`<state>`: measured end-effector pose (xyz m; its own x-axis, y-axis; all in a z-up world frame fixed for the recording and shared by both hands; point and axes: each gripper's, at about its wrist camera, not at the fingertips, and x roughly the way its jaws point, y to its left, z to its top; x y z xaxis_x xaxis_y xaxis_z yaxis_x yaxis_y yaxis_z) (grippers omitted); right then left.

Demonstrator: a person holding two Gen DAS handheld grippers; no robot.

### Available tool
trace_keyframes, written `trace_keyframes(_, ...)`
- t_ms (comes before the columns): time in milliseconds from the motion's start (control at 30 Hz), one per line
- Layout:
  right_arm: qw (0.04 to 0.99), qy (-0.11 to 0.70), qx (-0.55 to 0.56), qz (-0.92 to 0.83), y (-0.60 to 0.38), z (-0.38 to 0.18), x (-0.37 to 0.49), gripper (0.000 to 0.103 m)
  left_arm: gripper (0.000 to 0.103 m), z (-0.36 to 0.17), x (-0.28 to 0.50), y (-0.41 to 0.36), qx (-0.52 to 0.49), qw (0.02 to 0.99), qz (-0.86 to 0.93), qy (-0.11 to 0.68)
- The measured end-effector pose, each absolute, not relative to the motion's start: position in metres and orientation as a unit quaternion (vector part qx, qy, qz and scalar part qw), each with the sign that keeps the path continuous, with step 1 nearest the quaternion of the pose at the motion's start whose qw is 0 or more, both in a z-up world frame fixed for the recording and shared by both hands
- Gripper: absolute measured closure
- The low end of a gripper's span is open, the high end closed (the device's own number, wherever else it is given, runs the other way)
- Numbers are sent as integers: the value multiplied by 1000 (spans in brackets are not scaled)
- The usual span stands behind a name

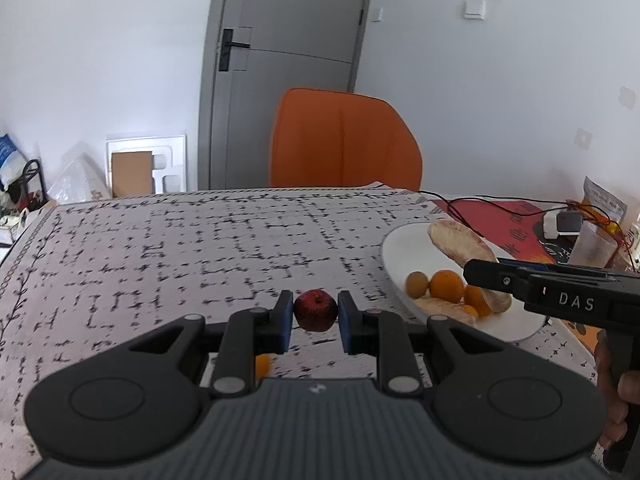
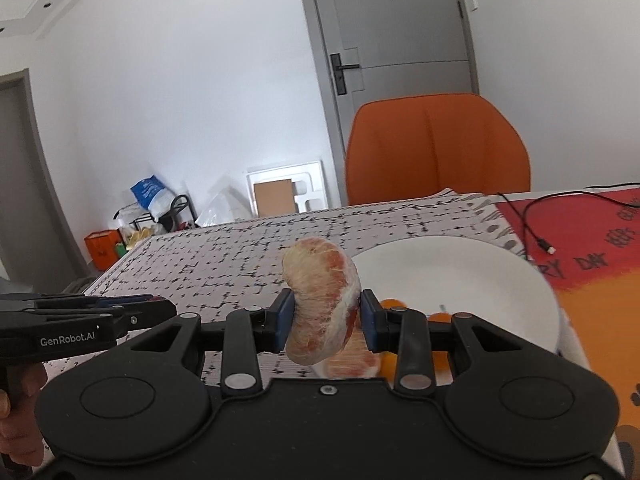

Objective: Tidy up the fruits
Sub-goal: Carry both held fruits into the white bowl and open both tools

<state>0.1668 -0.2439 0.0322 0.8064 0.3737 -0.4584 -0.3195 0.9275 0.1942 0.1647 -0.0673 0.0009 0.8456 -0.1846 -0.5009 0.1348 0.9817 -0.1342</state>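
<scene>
My left gripper (image 1: 315,320) is shut on a small red apple (image 1: 315,309) and holds it above the patterned tablecloth, left of the white plate (image 1: 404,244). My right gripper (image 2: 325,322) is shut on a peeled pomelo segment (image 2: 322,300) and holds it over the near left rim of the white plate (image 2: 472,264). The same segment (image 1: 460,248) shows in the left wrist view above the plate. On the plate lie small oranges (image 1: 446,286), a yellowish fruit (image 1: 416,283) and another pomelo segment (image 1: 444,308). A small orange (image 1: 262,365) lies on the cloth under my left gripper.
An orange chair (image 1: 344,140) stands behind the table's far edge. A red mat (image 2: 580,240) with a black cable (image 2: 532,220) lies right of the plate. A plastic cup (image 1: 594,246), a charger and a snack bag sit at the far right.
</scene>
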Motion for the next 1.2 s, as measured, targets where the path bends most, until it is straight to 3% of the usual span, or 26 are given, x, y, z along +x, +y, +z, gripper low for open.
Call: trace_keyframes(1200, 955, 261, 97, 101, -341, 3, 190, 69, 81, -2, 233, -168, 16, 949, -148, 277)
